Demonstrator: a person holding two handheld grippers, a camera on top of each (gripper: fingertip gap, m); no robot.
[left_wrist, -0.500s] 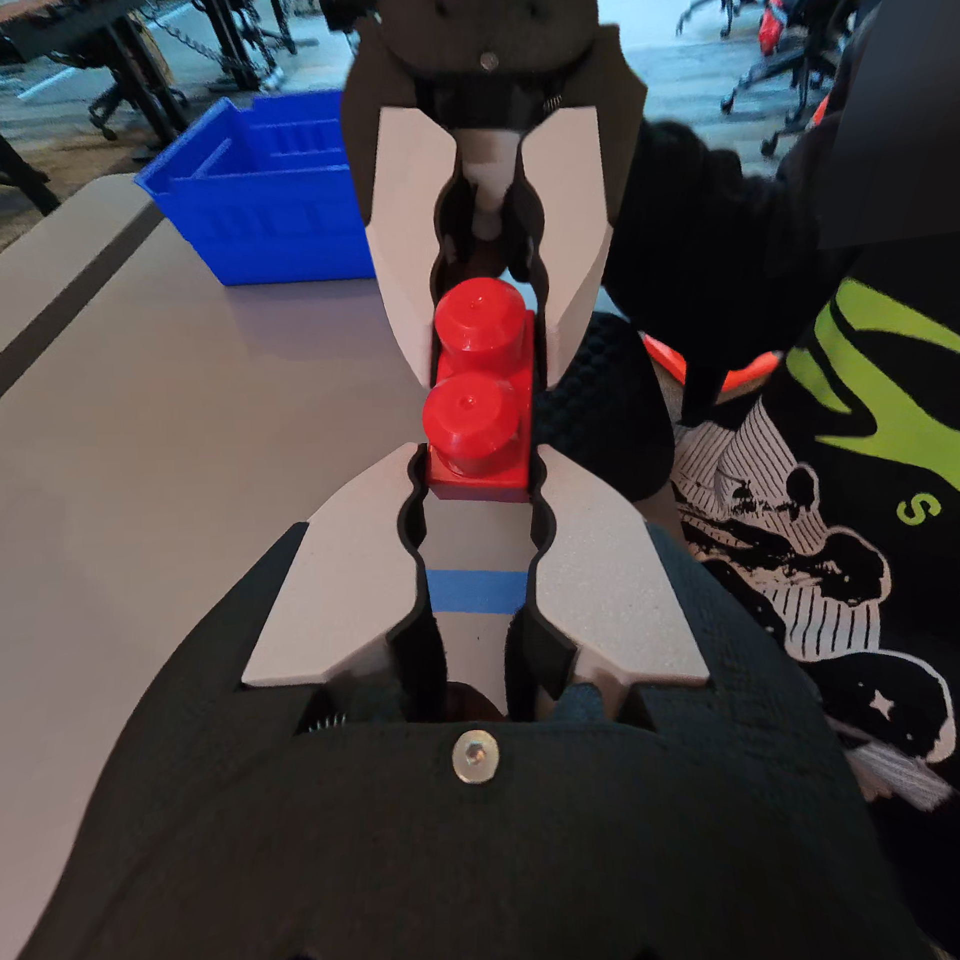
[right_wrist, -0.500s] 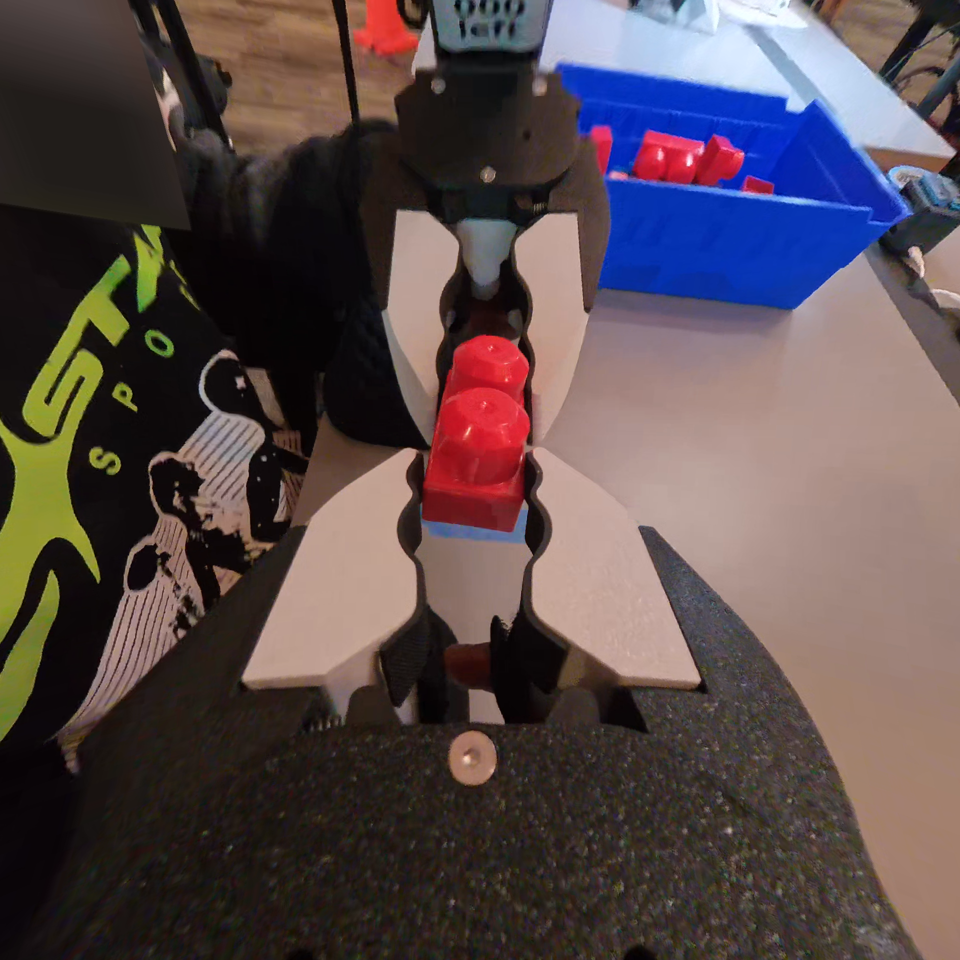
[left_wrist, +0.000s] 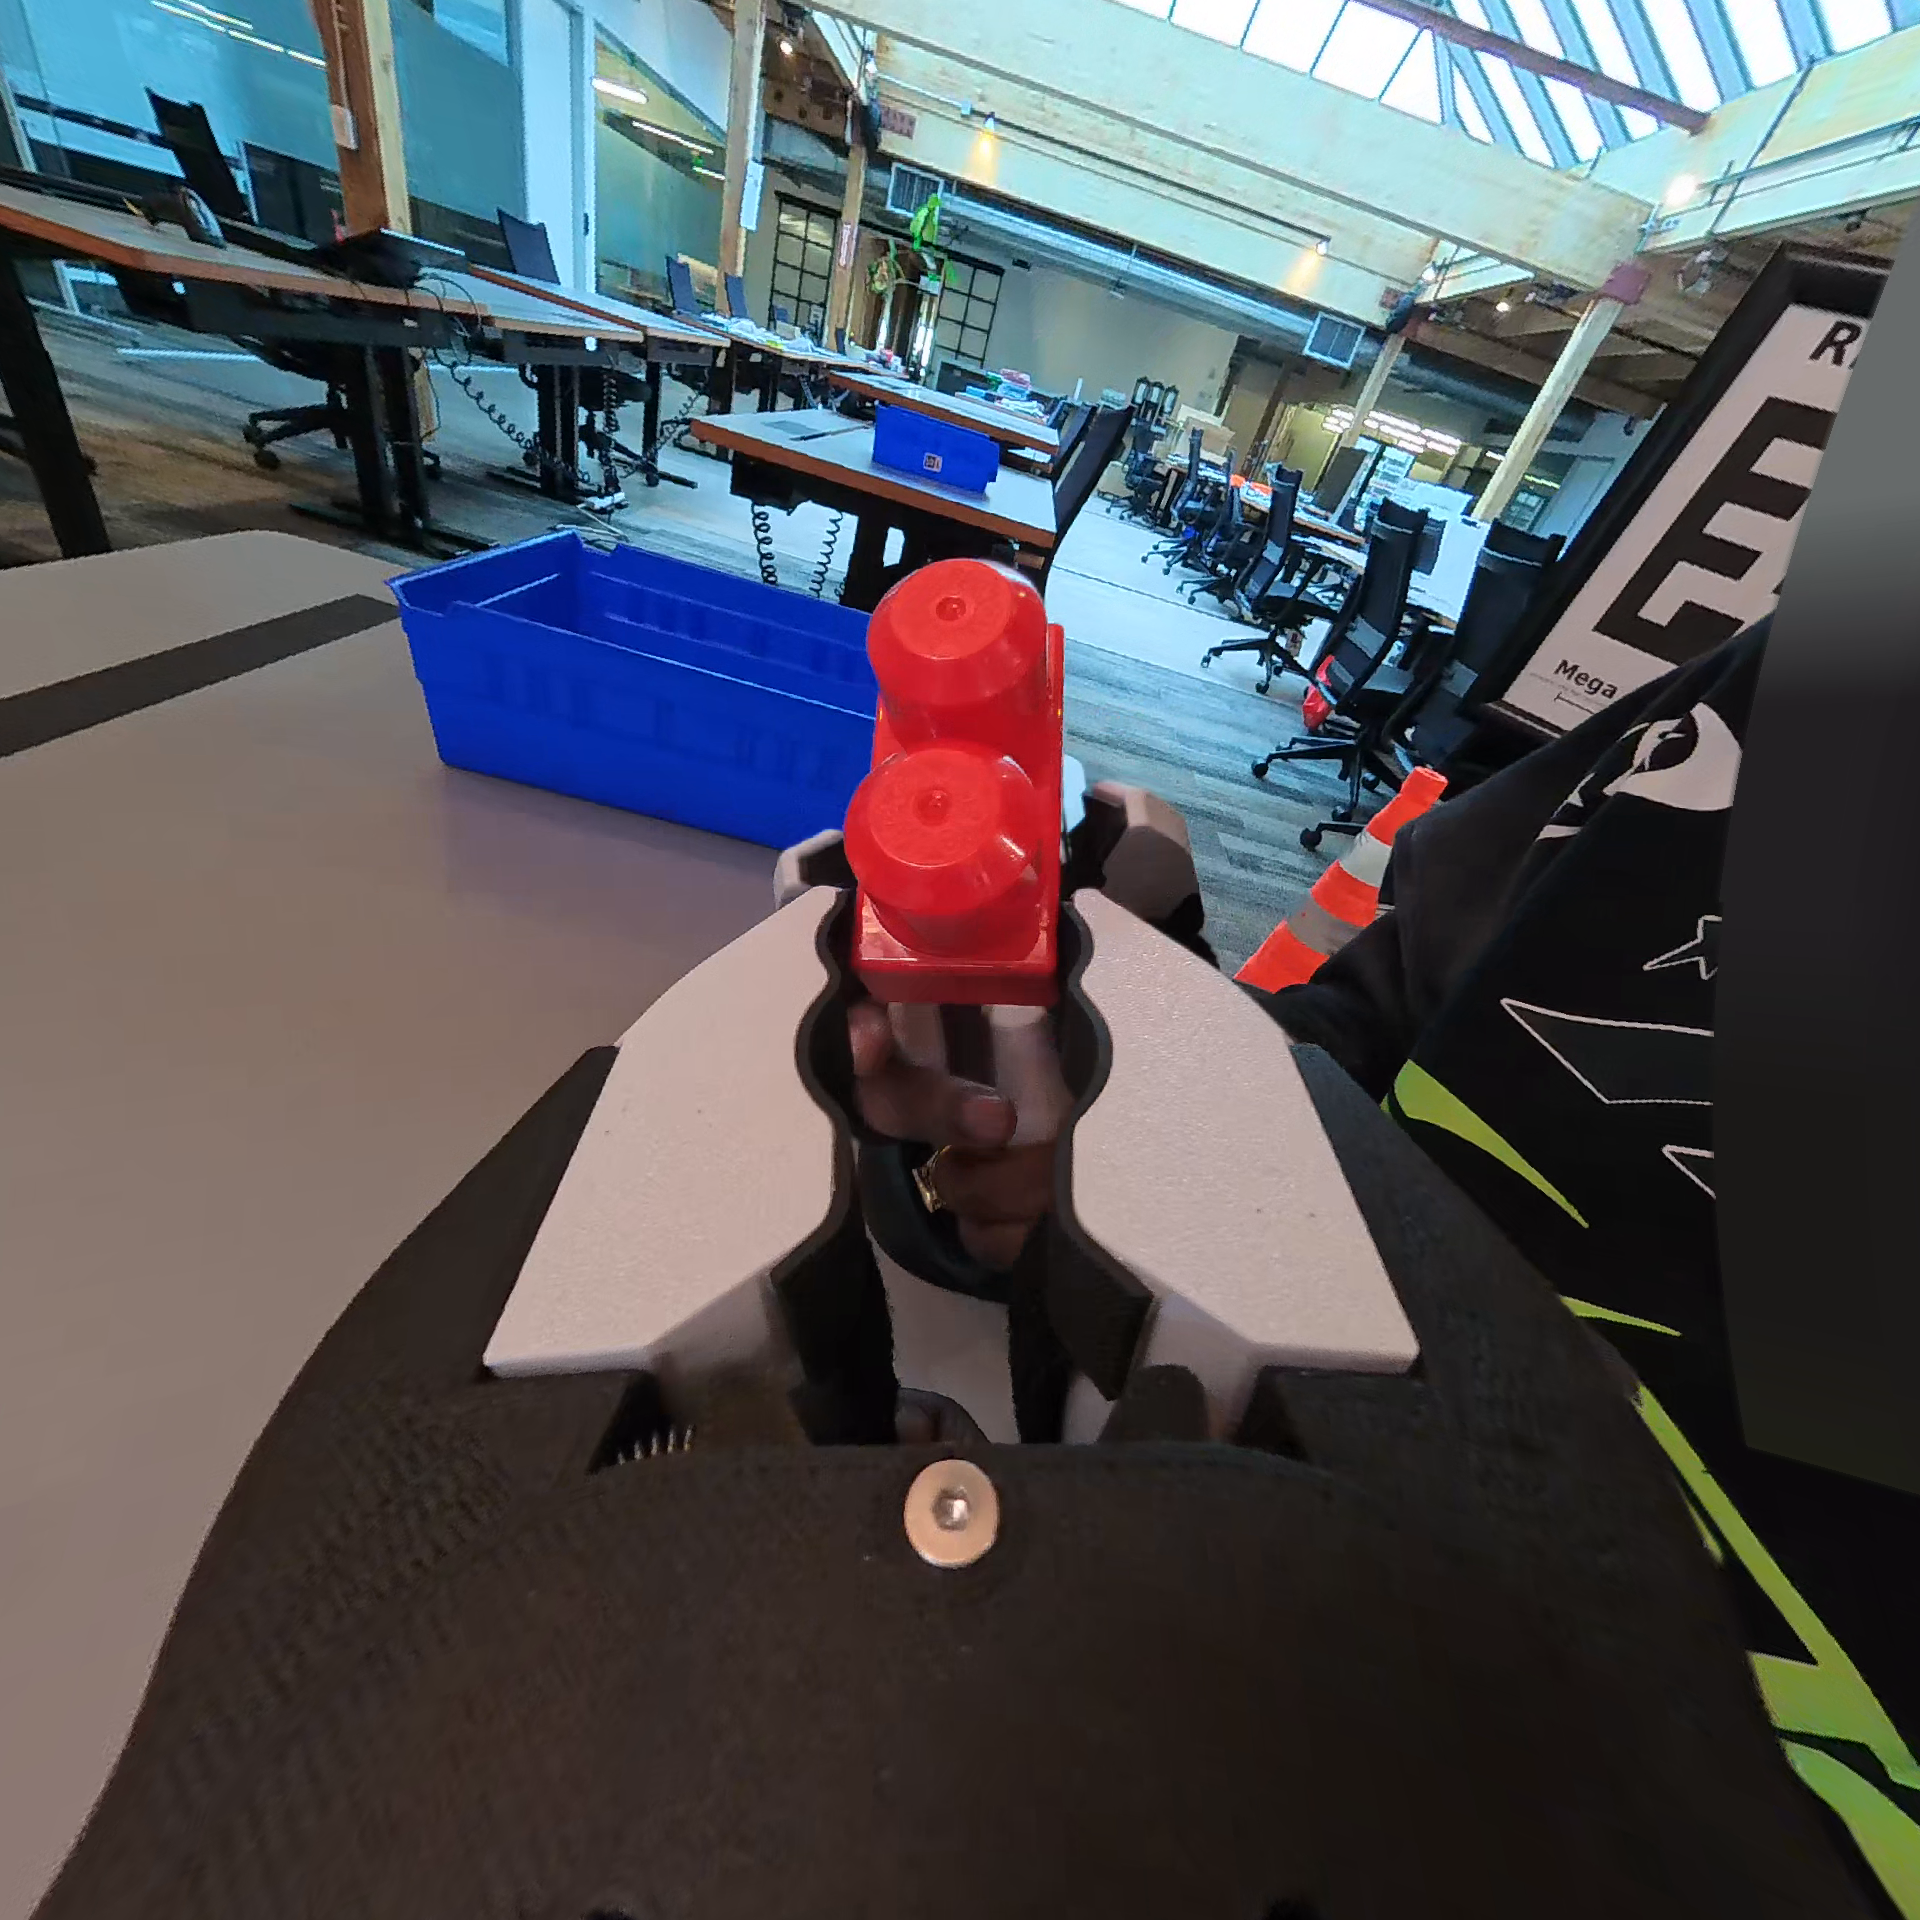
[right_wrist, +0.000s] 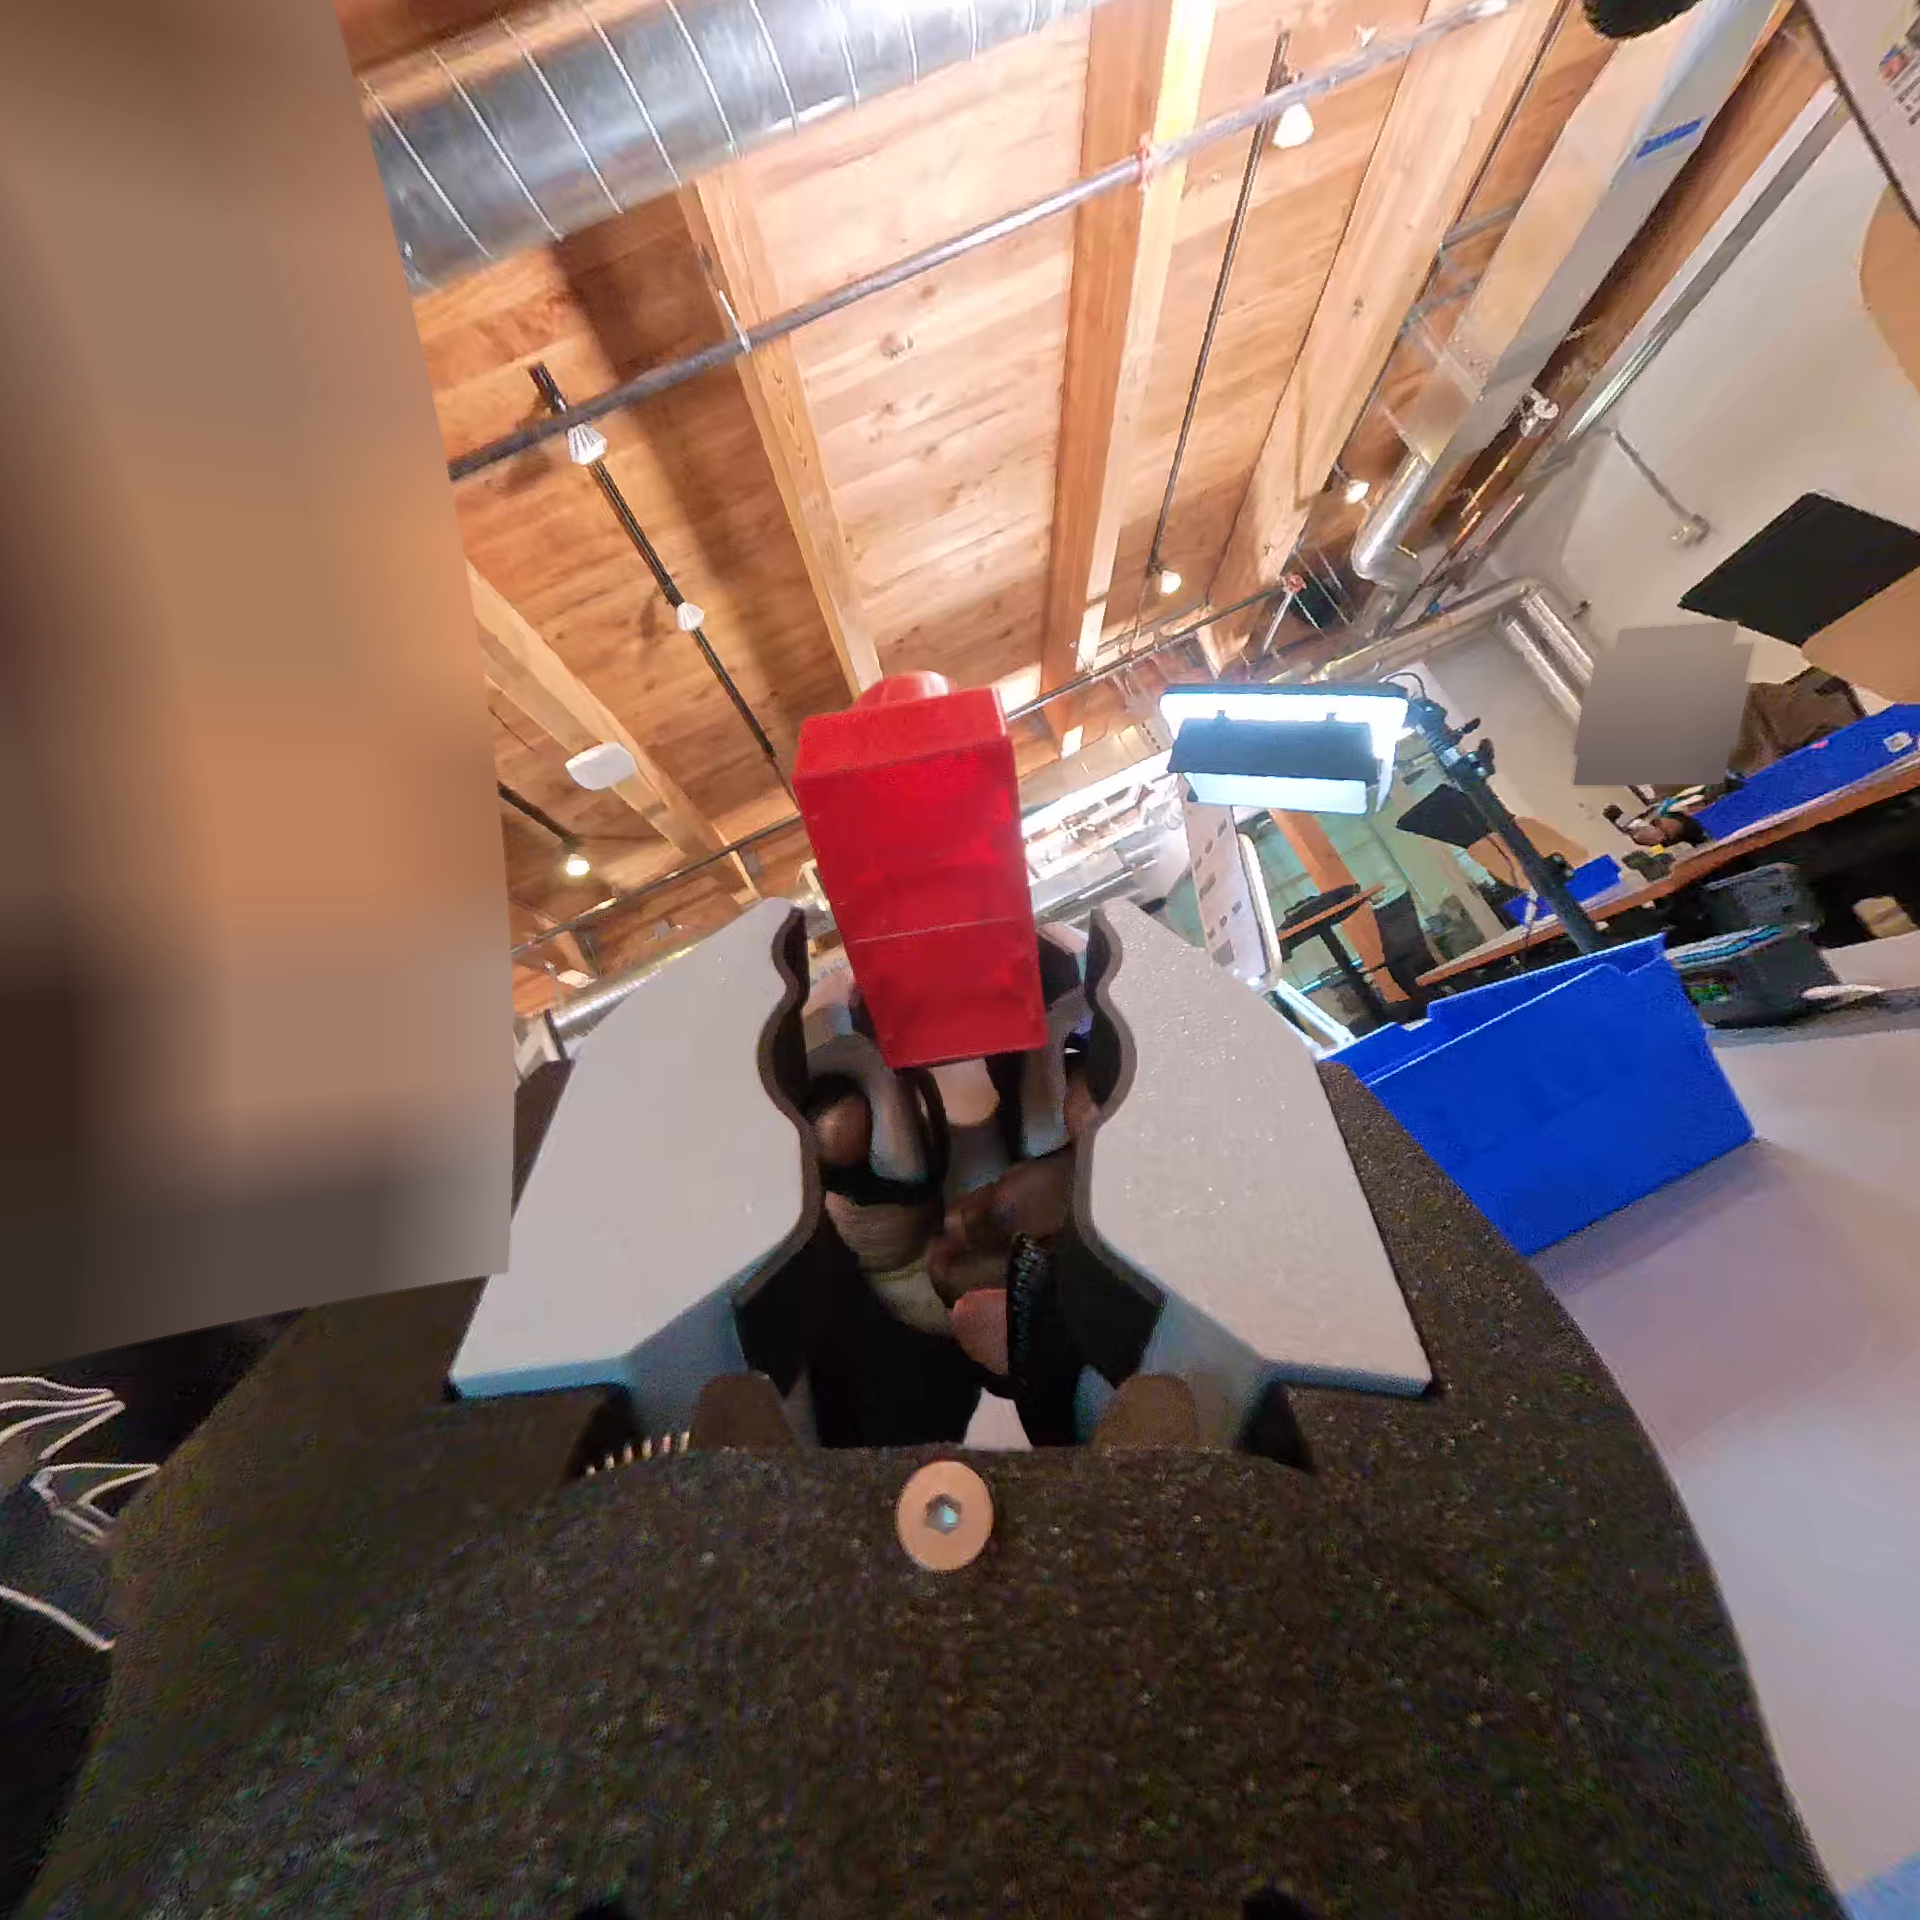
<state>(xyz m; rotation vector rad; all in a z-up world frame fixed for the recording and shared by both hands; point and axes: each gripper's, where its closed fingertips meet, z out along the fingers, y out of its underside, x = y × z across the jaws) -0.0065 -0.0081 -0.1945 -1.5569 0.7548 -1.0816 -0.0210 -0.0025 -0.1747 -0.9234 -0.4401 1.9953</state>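
While the left tool (left_wrist: 951, 935) clamps the lower end of a red plastic two-stud building block (left_wrist: 961, 790), both pads pressed to its sides, the block stands upright above the grey table (left_wrist: 260, 987). Facing it, the right tool (right_wrist: 945, 987) stands apart, its pads clear of the block. Behind sits a blue plastic bin (left_wrist: 623, 686).

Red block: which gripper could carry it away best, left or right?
Left, probably: the left gripper has both pads pressed on the red block, while the right gripper stands open, with gaps on either side of it.
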